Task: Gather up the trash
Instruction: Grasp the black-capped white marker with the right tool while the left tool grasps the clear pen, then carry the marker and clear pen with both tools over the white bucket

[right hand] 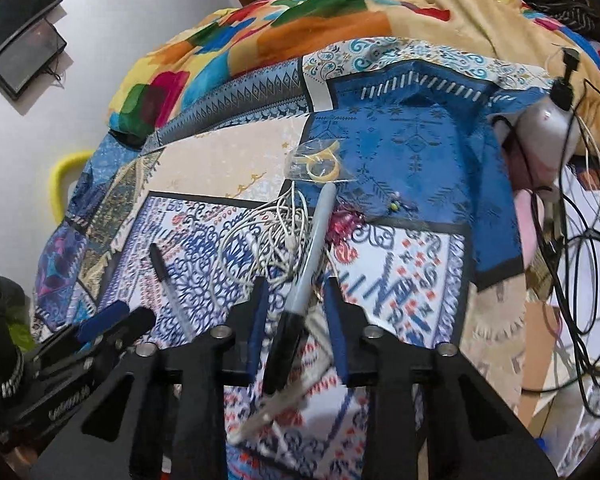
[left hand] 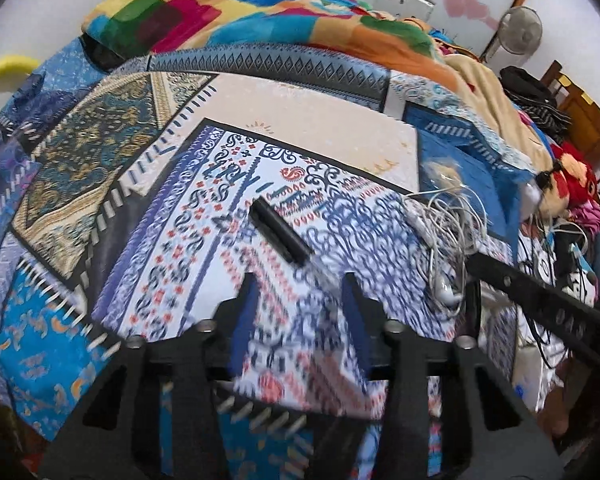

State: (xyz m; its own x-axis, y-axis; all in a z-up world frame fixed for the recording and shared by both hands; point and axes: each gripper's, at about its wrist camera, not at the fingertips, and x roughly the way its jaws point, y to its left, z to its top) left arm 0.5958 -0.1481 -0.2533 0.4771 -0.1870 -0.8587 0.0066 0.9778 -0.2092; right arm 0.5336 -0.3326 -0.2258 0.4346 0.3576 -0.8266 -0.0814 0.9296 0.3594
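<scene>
Marker (right hand: 306, 276), grey with black cap, lies between open right tongs (right hand: 296, 292); left tongs (left hand: 300, 292) open, empty.

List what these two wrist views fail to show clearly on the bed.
- Marker, right wrist view: its lower black end is blurred between the jaws; whether they touch it cannot be told.
- Pen, left wrist view: its near end smears into motion blur.
- Plastic bag, right wrist view: yellowish contents too small to identify.
- Earphone cable, left wrist view: tangled, and its near side is covered by the other gripper's bar.
</scene>
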